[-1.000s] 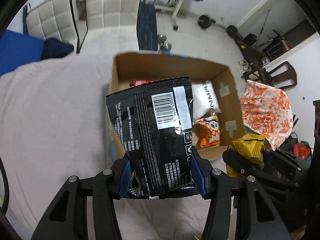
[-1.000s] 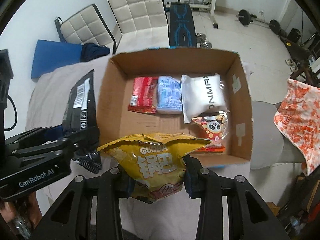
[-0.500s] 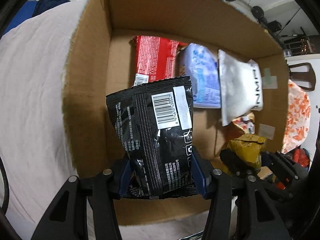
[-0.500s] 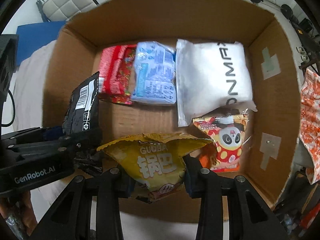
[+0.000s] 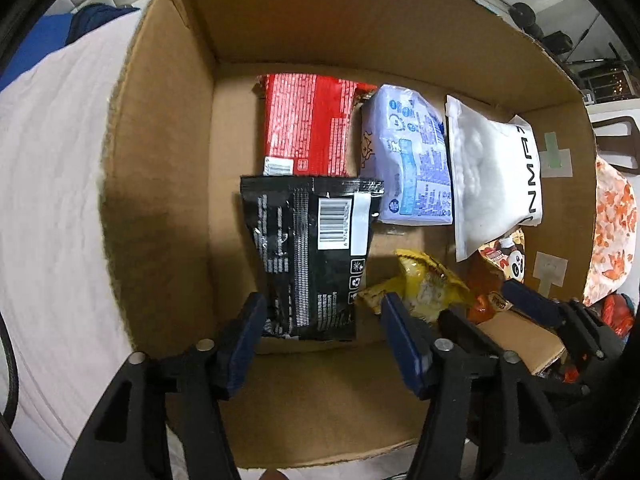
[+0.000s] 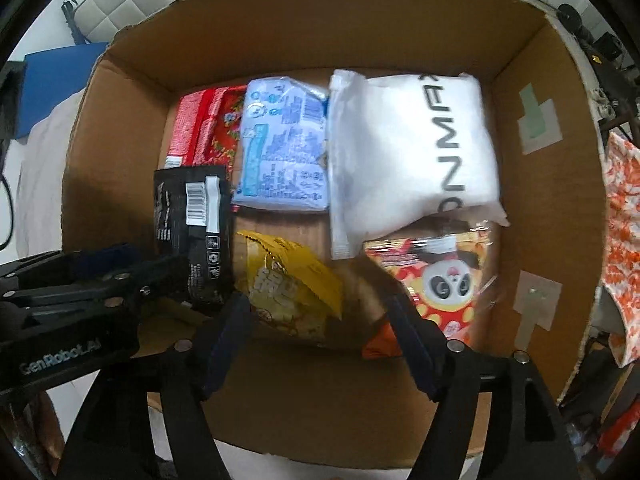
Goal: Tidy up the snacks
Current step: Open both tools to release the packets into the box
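Note:
Both grippers hang over an open cardboard box [image 5: 160, 200] [image 6: 540, 200]. A black snack bag [image 5: 316, 256] [image 6: 192, 224] lies on the box floor at the front left, between the spread fingers of my open left gripper [image 5: 320, 316]. A yellow snack bag [image 6: 292, 284] [image 5: 420, 284] lies beside it, in front of my open right gripper [image 6: 316, 312]. Neither bag is gripped. Behind them lie a red packet [image 5: 308, 124] [image 6: 200, 132], a pale blue packet [image 5: 408, 168] [image 6: 280, 144], a white pouch [image 5: 492, 176] [image 6: 408, 148] and a panda bag [image 6: 440, 280] [image 5: 508, 260].
The box stands on a pale cloth-covered surface [image 5: 52, 200]. An orange-patterned cloth [image 6: 624, 240] hangs to the right of the box. White padded chairs [image 6: 120, 0] and gym weights [image 5: 520, 12] stand beyond it.
Both grippers moved down into the box and opened. The black bag and the yellow bag left the fingers and now lie on the box floor.

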Motion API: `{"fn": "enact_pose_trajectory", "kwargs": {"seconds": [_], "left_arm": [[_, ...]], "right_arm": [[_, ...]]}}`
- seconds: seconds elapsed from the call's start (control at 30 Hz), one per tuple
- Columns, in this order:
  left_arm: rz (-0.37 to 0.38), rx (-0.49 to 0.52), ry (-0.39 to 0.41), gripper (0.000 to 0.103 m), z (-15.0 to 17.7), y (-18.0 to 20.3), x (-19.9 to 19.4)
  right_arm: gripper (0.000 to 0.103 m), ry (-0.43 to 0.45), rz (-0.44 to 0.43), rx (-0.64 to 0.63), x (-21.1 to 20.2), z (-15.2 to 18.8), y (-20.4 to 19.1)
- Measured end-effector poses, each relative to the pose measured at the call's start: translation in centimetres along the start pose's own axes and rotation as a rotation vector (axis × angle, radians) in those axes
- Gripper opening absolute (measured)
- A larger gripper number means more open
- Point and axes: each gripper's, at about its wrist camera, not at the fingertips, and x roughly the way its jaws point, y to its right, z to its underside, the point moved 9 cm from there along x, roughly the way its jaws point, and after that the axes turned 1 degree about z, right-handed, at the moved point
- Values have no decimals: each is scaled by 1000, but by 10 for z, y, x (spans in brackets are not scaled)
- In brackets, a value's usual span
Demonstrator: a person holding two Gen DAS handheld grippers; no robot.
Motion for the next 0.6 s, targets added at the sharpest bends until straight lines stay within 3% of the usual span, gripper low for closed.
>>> {"fn": "enact_pose_trajectory", "kwargs": {"seconds": [0.1,0.17,0.3,0.37,0.6], "left_arm": [[-31,19,47,78,0,1,-12],[-41,32,78,83,1,3,-21],[-75,51,149,100,3,6,-42],[-96,59,183,100,4,7,-51],[-95,55,281,101,15,15,-94]], "right_arm": [[78,13,17,5,-7,-1,6],[90,31,31,4,-14,1,9],[95,72,63,3,-29,4,20],[103,93,76,3,-37,7,22],[103,167,84,34,-74,24,31]]}}
